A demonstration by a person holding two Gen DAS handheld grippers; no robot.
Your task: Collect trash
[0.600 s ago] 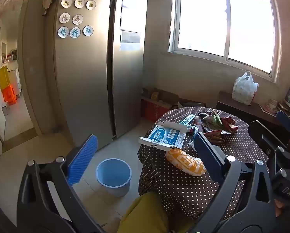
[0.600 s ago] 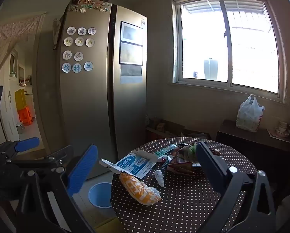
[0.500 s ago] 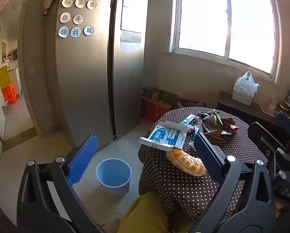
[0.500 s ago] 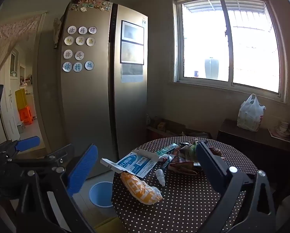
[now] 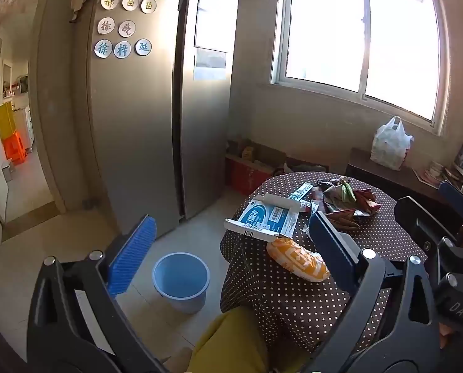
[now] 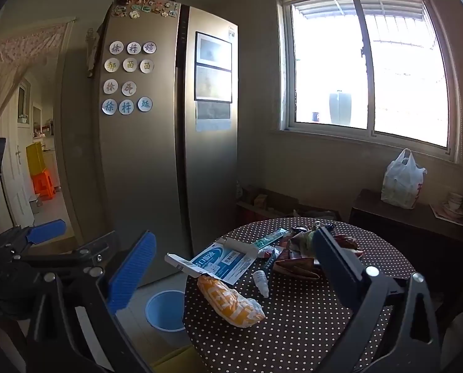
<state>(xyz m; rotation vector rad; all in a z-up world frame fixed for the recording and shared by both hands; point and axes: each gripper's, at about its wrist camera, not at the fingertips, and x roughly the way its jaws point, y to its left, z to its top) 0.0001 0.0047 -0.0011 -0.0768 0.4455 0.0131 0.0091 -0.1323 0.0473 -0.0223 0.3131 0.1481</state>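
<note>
Both grippers, left gripper (image 5: 228,248) and right gripper (image 6: 234,267), have jaws spread fully wide, holding nothing. An orange snack bag (image 6: 229,303) lies on the dotted tabletop (image 6: 309,326), long axis running ten to four o'clock, just beyond the right jaws, which seem nearer. A blue bin (image 5: 181,276) stands on the floor at nine o'clock.

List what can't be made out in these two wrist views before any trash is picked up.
- Round blue plastic bucket: in the right wrist view, the polka-dot round table hides its right side.
- Pile of crumpled colourful wrappers: too jumbled to count; the left gripper finger covers part.
- Small white dropper bottle: label too small.
</note>
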